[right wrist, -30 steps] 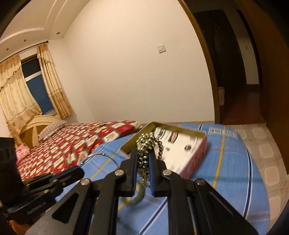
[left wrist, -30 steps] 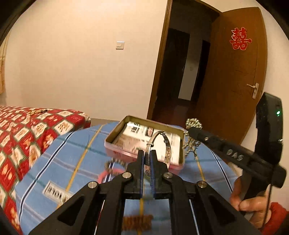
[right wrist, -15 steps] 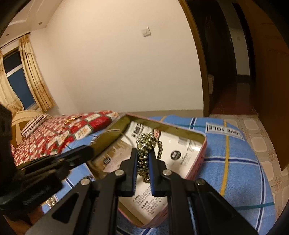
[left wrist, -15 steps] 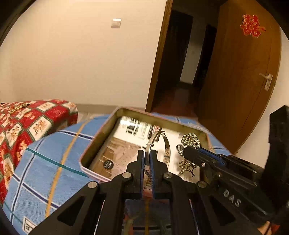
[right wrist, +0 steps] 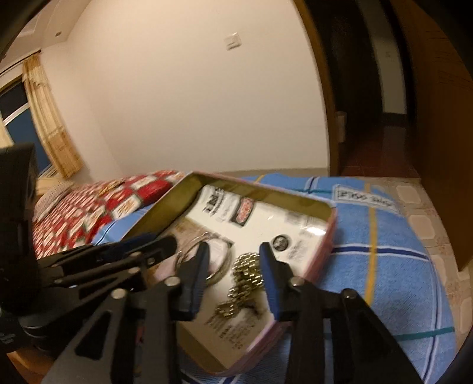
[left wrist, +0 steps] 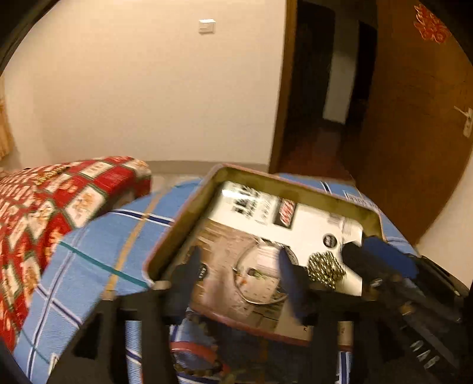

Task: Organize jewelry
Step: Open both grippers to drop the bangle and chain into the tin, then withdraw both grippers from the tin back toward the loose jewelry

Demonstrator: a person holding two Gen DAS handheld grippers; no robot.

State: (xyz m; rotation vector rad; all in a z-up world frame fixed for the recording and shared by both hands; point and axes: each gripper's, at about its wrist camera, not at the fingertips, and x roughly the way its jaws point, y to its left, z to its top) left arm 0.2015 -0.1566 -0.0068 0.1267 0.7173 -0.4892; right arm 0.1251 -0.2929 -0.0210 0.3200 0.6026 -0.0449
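Dropping jewelry into tin [left wrist: 298, 183] | left gripper [left wrist: 239, 265] spread, released, silver bangle [left wrist: 257, 274] flat near tin's front edge | right gripper [right wrist: 233, 263] spread, bead chain [right wrist: 245, 277] heaped near tin's right edge | next: lift clear, fetch bracelets off cloth [left wrist: 88, 236] beside front edge

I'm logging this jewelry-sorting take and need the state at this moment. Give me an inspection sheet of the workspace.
Surface: blue plaid cloth with yellow and dark stripes.
Job's things: open tin lined with printed paper; silver bangle and gold bead chain lie inside it, side by side.
Clutter: red ring and a dark beaded bracelet on the cloth, outside the tin's near wall.
Grippers: left gripper open above the bangle; right gripper open over the bead chain; neither holds anything.
Cables: nothing seen.
Surroundings: red patterned bedspread, wall switch, open wooden door, curtain.
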